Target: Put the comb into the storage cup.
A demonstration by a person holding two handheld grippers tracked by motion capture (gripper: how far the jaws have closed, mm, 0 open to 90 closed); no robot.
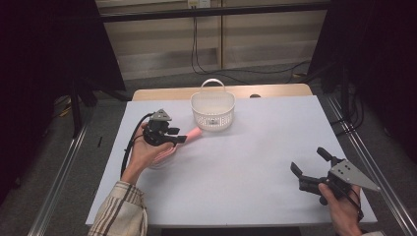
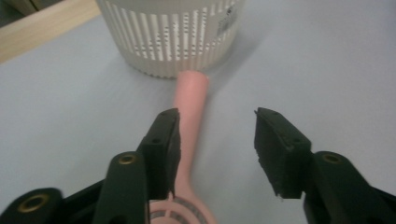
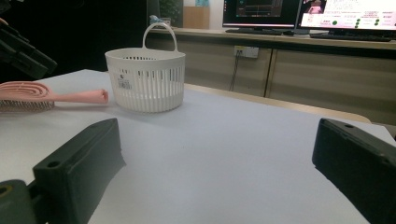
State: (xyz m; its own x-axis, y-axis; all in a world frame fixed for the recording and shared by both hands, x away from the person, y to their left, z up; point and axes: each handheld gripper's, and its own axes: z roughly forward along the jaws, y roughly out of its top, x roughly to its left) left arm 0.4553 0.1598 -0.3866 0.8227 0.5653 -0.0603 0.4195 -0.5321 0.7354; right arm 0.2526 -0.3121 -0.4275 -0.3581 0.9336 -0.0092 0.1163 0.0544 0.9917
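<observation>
Left gripper (image 2: 217, 149): jaws stand partly apart with nothing clamped between them. The pink plastic hairbrush with a slotted head (image 2: 189, 140) lies on the table directly beneath this gripper; its handle runs forward past the inner edge of the left-hand jaw, and whether that jaw touches it cannot be told. The handle tip meets the foot of the white slotted plastic basket with a hoop handle (image 2: 173, 42), just ahead of the jaws.

Right gripper (image 3: 215, 168): jaws wide apart, empty, held low over the white table (image 3: 224, 140). Basket and hairbrush stand well apart from it, ahead and to its left.

In the high view, the left hand (image 1: 142, 152) covers the brush head.
</observation>
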